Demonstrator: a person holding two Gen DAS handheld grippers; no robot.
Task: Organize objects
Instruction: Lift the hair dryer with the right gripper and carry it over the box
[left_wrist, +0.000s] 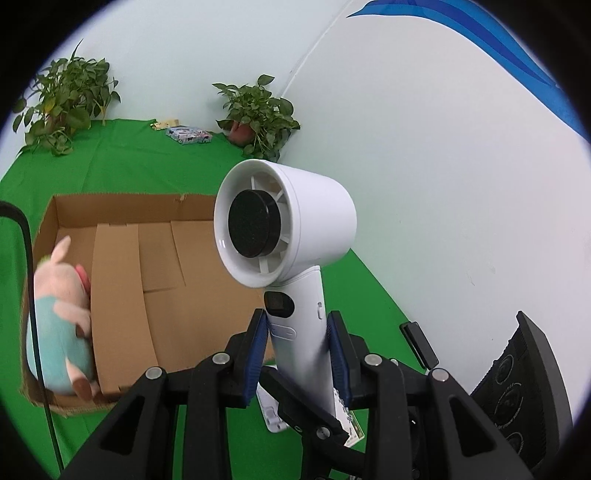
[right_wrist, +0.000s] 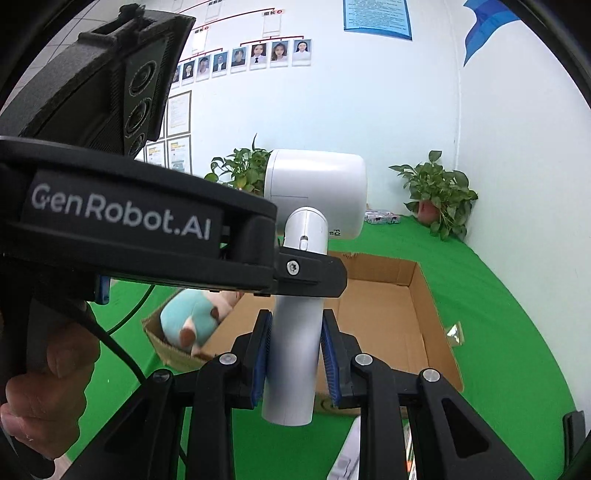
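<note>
A white handheld fan (left_wrist: 291, 236) with a black hub is held upright in the air above the green cloth. My left gripper (left_wrist: 297, 350) is shut on its handle. My right gripper (right_wrist: 297, 358) is shut on the lower handle of the same fan (right_wrist: 314, 192); the left gripper's black body (right_wrist: 147, 229) crosses in front and clamps the handle higher up. An open cardboard box (left_wrist: 155, 266) lies behind the fan, with a pink and teal plush pig (left_wrist: 59, 325) in its left end. The box (right_wrist: 399, 314) and the pig (right_wrist: 192, 317) also show in the right wrist view.
Two potted plants (left_wrist: 66, 99) (left_wrist: 258, 114) stand at the back by the wall, with a patterned packet (left_wrist: 188, 134) between them. A white flat object (left_wrist: 271, 410) and a card lie under the left gripper. A shiny wrapper (right_wrist: 455, 332) lies right of the box.
</note>
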